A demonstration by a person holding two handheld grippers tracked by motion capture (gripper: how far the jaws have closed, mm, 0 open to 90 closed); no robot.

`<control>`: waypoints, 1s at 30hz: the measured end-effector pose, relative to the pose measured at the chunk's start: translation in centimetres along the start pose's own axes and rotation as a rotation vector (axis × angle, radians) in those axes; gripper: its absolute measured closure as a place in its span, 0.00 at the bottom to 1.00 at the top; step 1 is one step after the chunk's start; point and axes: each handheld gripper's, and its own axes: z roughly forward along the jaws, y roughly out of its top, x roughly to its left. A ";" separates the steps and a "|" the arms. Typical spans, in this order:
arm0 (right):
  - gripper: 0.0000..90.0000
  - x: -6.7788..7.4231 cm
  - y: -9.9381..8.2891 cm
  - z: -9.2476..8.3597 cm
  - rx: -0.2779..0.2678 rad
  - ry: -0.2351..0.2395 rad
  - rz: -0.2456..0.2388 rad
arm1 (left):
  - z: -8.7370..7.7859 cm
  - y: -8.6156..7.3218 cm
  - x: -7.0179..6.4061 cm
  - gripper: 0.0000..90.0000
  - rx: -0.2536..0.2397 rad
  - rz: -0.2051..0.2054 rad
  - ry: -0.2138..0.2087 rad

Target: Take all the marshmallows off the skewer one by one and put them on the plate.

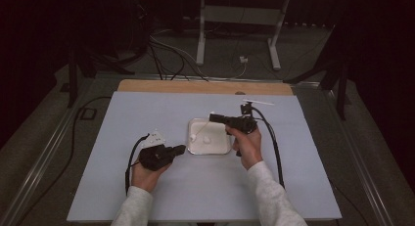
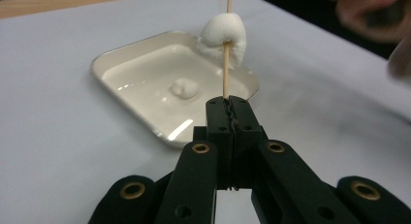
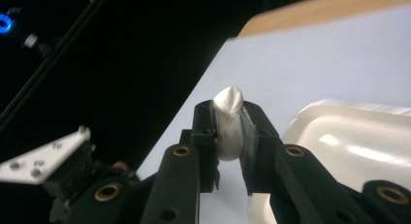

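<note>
Left gripper (image 1: 182,148) low over the tabletop (image 1: 147,196), near the tray's near left corner, jaws shut on the bottom end of a thin wooden skewer (image 2: 226,73). Skewer upright in the left gripper view, run through one marshmallow (image 2: 224,39), which sits well above the jaw tips and clear of them. In the high view, the skewer (image 1: 198,135) a faint slanted line over the tray's left part, with the speared marshmallow (image 1: 194,137) a small pale spot on it.

Right gripper (image 1: 214,117) raised over the tray's far edge, pointing toward the table's left edge, jaws pinched tight on a second marshmallow (image 3: 229,124). Squeezed narrow between the pads in the right gripper view, its rounded top poking out past the jaw tips. A white tip just visible at the jaw end in the high view (image 1: 212,113).

Tray (image 1: 195,148), a shallow cream rectangle, flat near the middle of the tabletop, a little toward the far edge. A third marshmallow (image 1: 207,139) loose inside it, near the centre of the tray floor, apart from the walls; same piece in the left gripper view (image 2: 184,87), beyond and left of the skewer.

Left hand (image 1: 145,174) and right hand (image 1: 247,143) around the gripper bodies, pale sleeves entering from the near edge.
</note>
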 end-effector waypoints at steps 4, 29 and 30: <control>0.88 -0.3 1.0 -1.7 -0.018 -0.013 -0.013 | -0.4 -0.3 0.7 1.00 -0.022 -0.034 0.003; 0.85 -1.9 -2.5 2.6 0.197 -0.316 -0.214 | -0.1 -0.1 0.7 1.00 -0.034 -0.065 0.010; 0.84 -2.0 -2.6 2.8 0.201 -0.320 -0.216 | -0.1 -0.1 0.7 1.00 -0.034 -0.065 0.010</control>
